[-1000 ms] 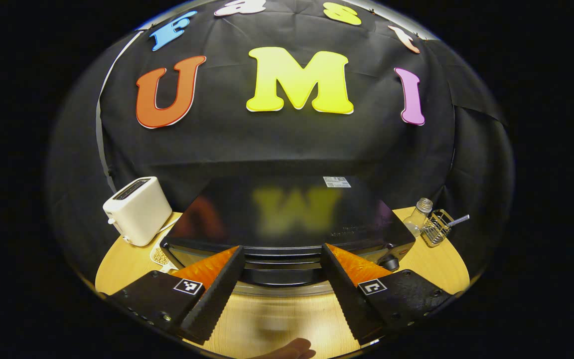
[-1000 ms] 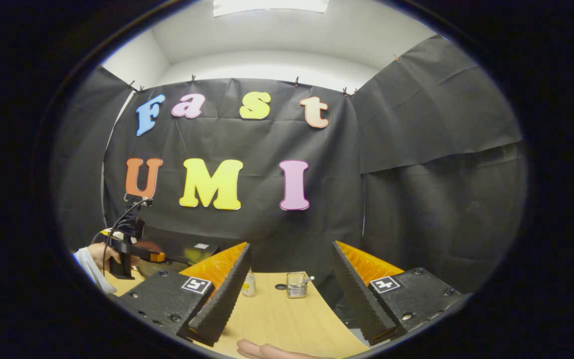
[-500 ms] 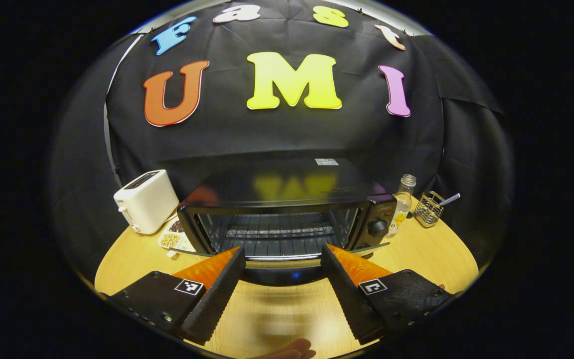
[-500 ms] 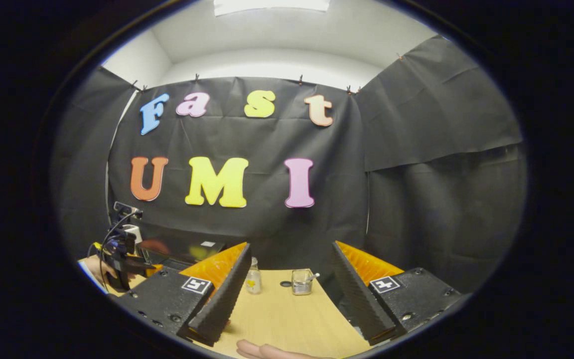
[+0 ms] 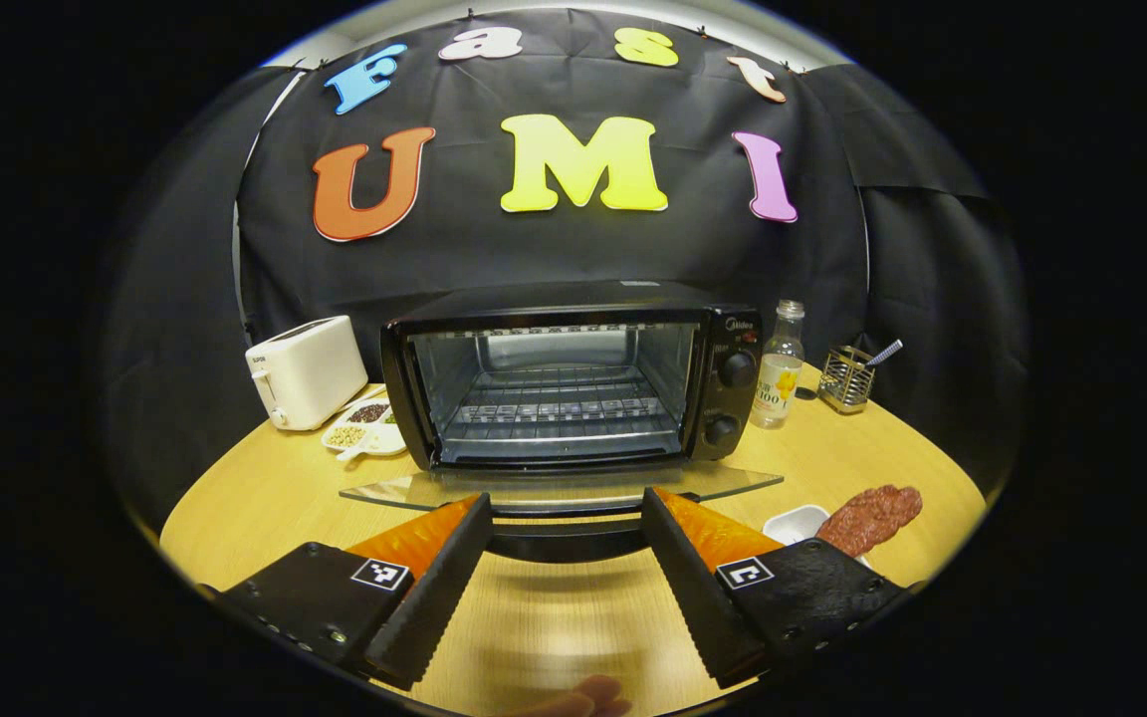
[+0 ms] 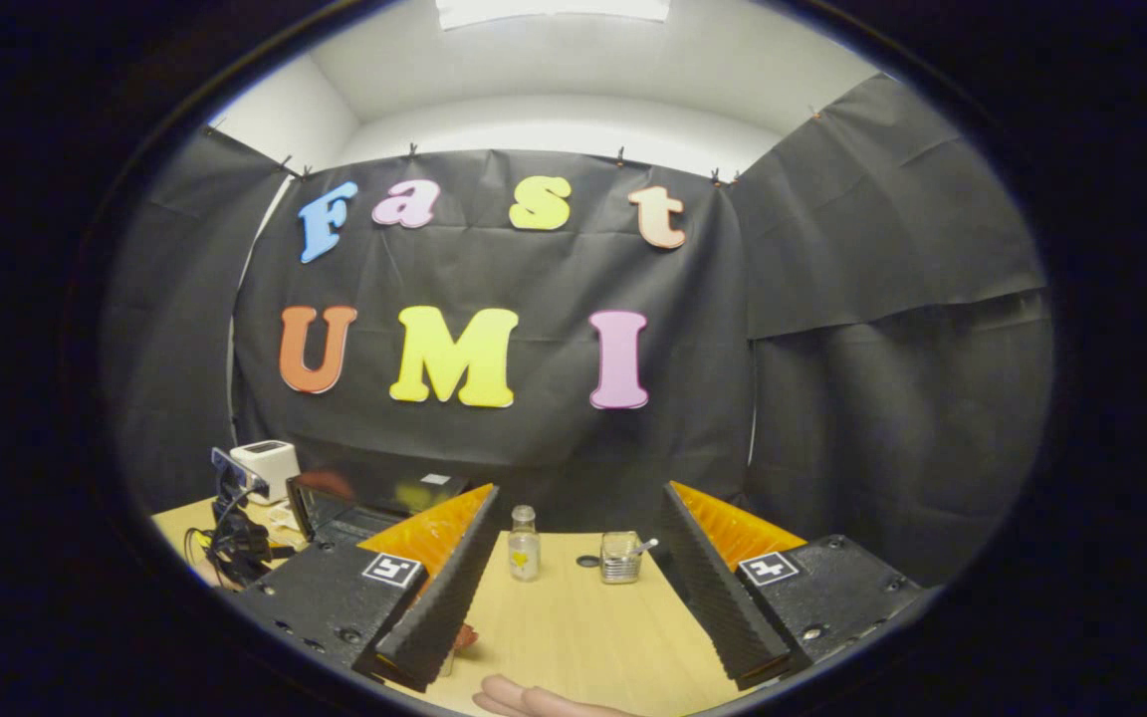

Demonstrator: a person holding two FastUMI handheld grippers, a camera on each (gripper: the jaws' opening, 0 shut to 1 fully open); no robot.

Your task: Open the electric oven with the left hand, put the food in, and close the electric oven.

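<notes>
The black electric oven stands mid-table with its glass door folded down flat and a wire rack inside. My left gripper is open just in front of the door. The dark door handle lies between its spread fingers, with a gap on each side. The food, a reddish-brown meat patty, rests on a white dish at the front right. My right gripper is open and empty over the table's right side. The oven and the left gripper show off to its left.
A white toaster and a small dish of beans sit left of the oven. A glass bottle and a wire basket stand to its right. Bare wooden tabletop lies in front.
The oven door has swung from nearly shut down to flat as my left gripper pulled back and dropped low. The right gripper has barely moved.
</notes>
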